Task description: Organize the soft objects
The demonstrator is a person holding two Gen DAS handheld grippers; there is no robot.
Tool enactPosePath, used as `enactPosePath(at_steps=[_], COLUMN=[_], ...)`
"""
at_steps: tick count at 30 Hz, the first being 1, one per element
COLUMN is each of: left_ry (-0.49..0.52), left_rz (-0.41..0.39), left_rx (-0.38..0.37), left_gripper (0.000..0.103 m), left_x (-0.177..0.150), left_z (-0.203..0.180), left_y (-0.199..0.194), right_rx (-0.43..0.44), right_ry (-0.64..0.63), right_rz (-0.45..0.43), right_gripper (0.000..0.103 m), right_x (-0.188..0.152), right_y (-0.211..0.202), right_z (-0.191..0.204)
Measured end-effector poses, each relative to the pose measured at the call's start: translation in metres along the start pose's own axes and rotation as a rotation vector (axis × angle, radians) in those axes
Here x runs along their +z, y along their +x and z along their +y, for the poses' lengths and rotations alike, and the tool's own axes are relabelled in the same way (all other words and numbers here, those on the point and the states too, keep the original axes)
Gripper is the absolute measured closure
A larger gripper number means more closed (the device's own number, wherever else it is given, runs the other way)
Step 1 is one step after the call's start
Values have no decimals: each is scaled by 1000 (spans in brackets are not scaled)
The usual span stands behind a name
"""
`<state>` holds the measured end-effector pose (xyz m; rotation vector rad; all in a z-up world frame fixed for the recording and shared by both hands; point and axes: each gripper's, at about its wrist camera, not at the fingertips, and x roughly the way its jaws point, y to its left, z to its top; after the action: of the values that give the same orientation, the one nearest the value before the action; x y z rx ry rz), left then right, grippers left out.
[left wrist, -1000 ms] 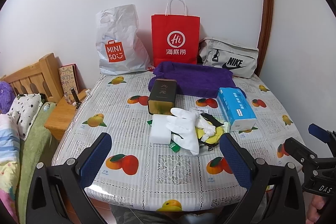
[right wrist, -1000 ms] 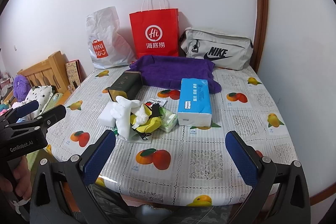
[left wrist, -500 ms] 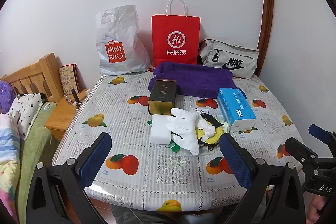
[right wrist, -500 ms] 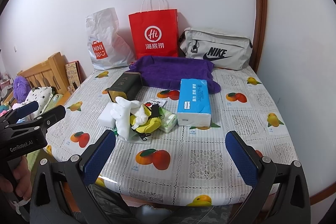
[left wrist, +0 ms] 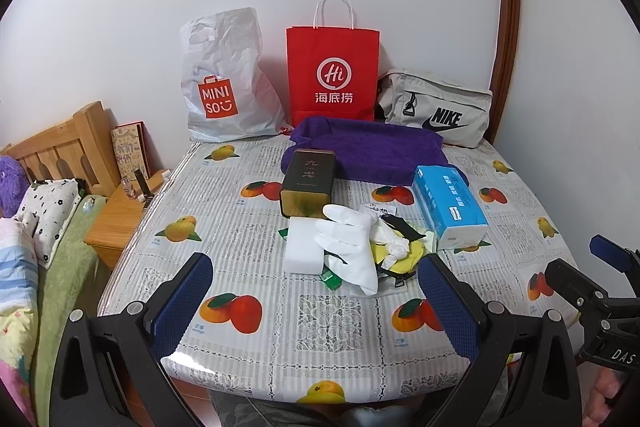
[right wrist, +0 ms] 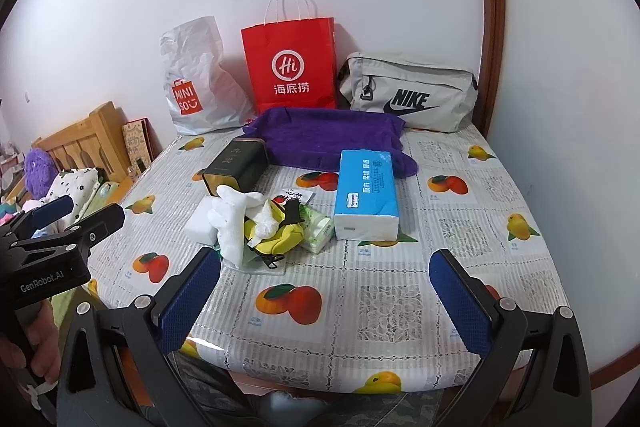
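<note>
**Both tongs wide open above the table's near edge, soft pile ahead**

While both grippers hang over the near edge of the table, neither has hold of anything. The left gripper has its blue-padded fingers spread wide, with bare fruit-print cloth between them. The right gripper is spread just as wide, also with nothing between its pads.

Just ahead of the left gripper, between the lines of its two fingers, lies the heap of soft things: a white glove draped over a white sponge block, with a yellow pouch touching the glove on the side toward the right gripper. From the right gripper the same heap lies ahead and toward its left finger, the glove over the yellow pouch, and a small green tissue pack touching the pouch. A blue tissue pack lies straight ahead of the right gripper, just beside that small pack.

Beyond the heap a dark tin lies on its side, touching the sponge block's far end. Farther ahead a purple towel is spread flat, and against the wall stand a Miniso bag, a red paper bag and a grey Nike bag.
</note>
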<state>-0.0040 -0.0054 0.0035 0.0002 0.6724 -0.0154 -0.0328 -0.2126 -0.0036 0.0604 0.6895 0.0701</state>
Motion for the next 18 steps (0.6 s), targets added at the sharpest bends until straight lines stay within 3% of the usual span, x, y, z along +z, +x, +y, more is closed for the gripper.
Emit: enactPosePath(at_steps=[11, 18], left_ry=[12, -58], left_rz=[56, 129], left_rx=[-28, -45], left_gripper=[0, 0], left_x=[-7, -23], left_z=[-1, 18], left_y=[24, 63], right_rx=[11, 25], right_ry=[30, 56], right_rz=[-7, -8], right_gripper=[0, 0], right_x=[1, 2], right_y=[8, 27], right_z=[-7, -19])
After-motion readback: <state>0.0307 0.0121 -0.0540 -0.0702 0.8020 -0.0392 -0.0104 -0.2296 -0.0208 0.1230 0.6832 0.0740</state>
